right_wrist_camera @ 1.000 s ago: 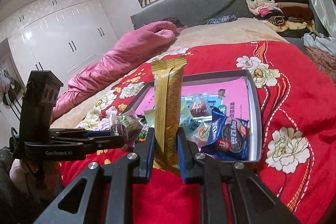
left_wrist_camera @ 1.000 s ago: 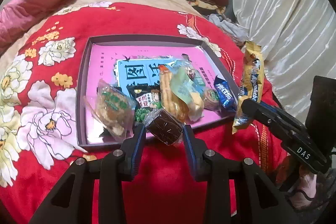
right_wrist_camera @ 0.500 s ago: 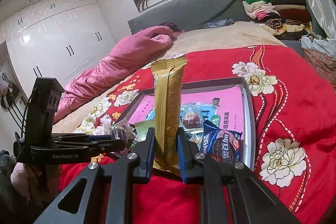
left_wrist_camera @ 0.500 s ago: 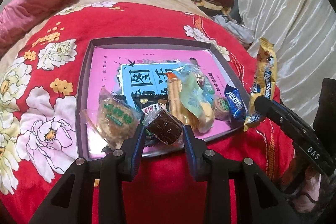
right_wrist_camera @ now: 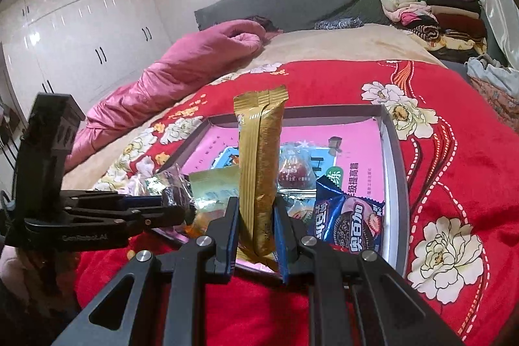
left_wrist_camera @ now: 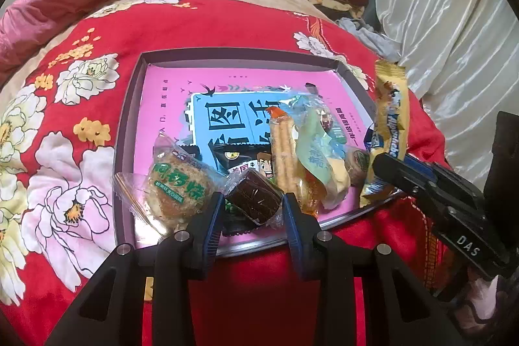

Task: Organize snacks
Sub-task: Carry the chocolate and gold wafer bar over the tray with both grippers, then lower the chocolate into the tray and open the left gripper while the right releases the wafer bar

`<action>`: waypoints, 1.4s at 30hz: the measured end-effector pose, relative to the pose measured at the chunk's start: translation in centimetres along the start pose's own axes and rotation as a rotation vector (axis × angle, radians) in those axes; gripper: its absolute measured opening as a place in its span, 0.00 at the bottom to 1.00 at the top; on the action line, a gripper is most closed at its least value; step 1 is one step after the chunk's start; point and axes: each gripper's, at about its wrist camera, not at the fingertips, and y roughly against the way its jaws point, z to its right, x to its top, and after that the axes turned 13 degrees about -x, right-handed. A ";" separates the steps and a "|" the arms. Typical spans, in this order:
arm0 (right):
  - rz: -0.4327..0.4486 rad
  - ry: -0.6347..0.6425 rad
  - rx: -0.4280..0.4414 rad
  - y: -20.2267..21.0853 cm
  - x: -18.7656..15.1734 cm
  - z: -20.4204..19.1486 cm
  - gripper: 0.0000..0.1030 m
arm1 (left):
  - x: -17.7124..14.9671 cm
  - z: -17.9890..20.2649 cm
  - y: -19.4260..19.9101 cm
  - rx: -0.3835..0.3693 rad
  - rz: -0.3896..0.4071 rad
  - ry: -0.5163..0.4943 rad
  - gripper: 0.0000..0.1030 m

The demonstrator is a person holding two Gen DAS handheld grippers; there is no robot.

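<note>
Gold snack bar (right_wrist_camera: 261, 180) upright, clamped in right tongs (right_wrist_camera: 256, 226) above tray (right_wrist_camera: 394, 151) near edge. Brown wrapped cake (left_wrist_camera: 254, 195) gripped by left tongs (left_wrist_camera: 253, 209), likewise poised for deposit among snacks. Tray on red bedspread (left_wrist_camera: 227, 25).

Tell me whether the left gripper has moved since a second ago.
Yes. The left gripper, clamping the brown cake, has advanced over the tray's near rim.
</note>
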 end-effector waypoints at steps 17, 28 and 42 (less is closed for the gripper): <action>-0.009 0.037 -0.041 -0.7 -0.3 -0.5 0.20 | 0.1 -0.3 -0.2 0.004 0.003 0.006 0.37; -0.019 0.082 -0.046 -0.8 -0.4 -1.3 0.20 | 0.2 -0.5 -0.4 0.014 0.005 0.013 0.37; 0.000 0.091 -0.067 -0.4 -0.4 -1.3 0.21 | 0.2 -0.5 -0.5 0.019 0.006 0.013 0.37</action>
